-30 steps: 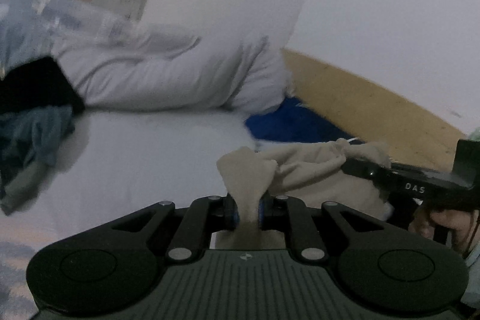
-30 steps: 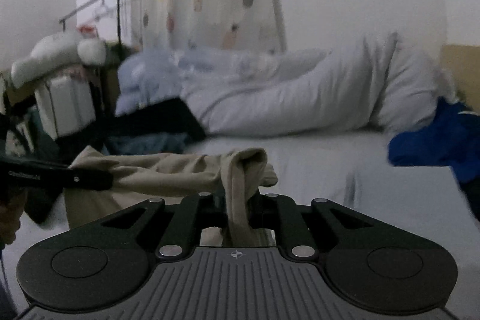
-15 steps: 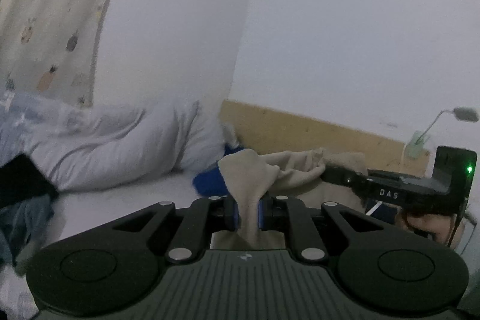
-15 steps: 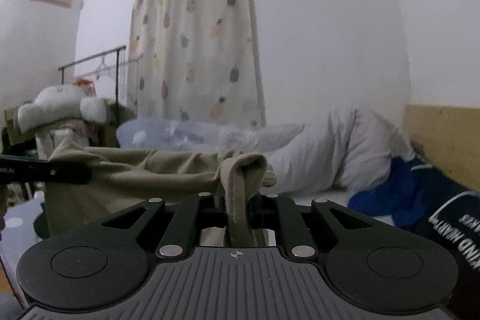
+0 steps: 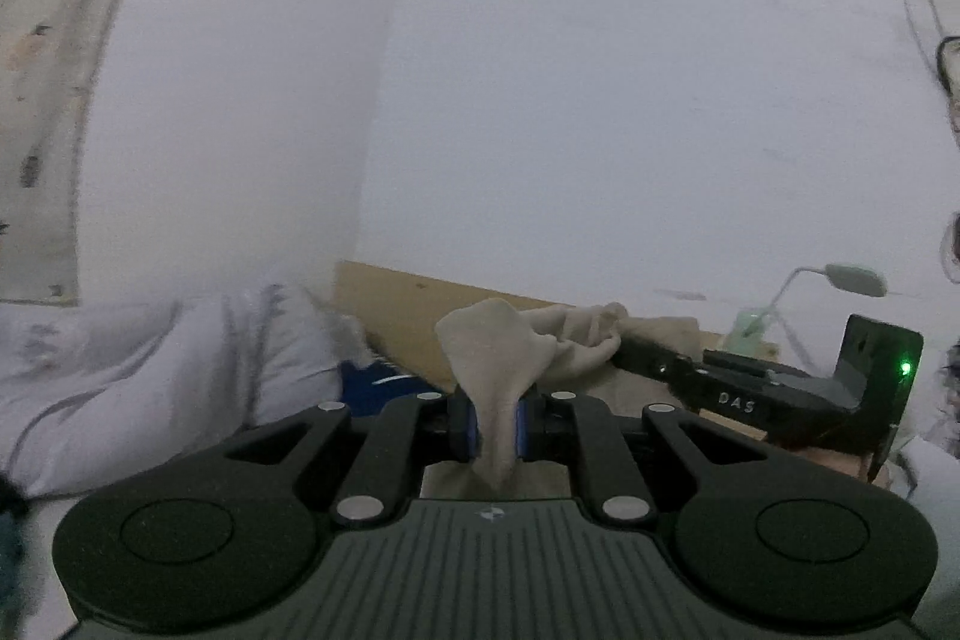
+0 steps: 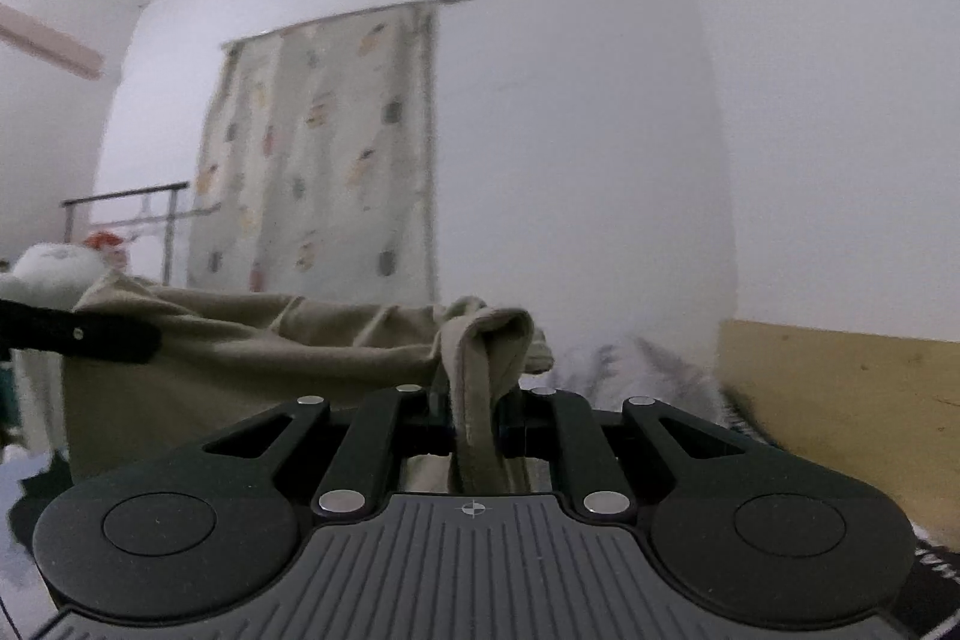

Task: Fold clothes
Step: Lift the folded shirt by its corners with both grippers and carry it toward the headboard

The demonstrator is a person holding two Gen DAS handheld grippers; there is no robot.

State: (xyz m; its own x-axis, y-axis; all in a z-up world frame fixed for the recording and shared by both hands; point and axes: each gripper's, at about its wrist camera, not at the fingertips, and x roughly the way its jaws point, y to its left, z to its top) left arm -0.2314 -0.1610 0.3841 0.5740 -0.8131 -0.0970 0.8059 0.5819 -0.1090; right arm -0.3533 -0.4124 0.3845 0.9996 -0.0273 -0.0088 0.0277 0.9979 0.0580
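The beige garment point(image 6: 252, 352) hangs in the air as a stretched sheet, held up by its upper edge at two bunched corners, in front of the wooden headboard point(image 5: 408, 316). My left gripper point(image 5: 497, 427) has its blue-padded fingers point(image 5: 471, 430) pinching one bunched corner of the cloth, a tuft of which rises above them. My right gripper point(image 6: 477, 421) has its fingers likewise clamped on the other corner, where a folded roll of fabric stands above the grip. In the left wrist view my right gripper shows as a black bar marked "DAS" with a green light, to the right of the headboard, with cloth gathered at its tip; a hand point(image 5: 834, 460) is partly visible beneath it. In the right wrist view my left gripper point(image 6: 90, 337) appears as a dark bar at the cloth's far corner. Left of the headboard lies a white duvet point(image 5: 180, 370), and just below the headboard's near end a blue garment point(image 5: 384, 385). Further left of the headboard hangs a patterned curtain point(image 6: 324, 154), with a clothes rail point(image 6: 132, 196) and a white plush toy point(image 6: 48, 268) beyond it. A small lamp point(image 5: 852, 280) stands above the headboard's right end.
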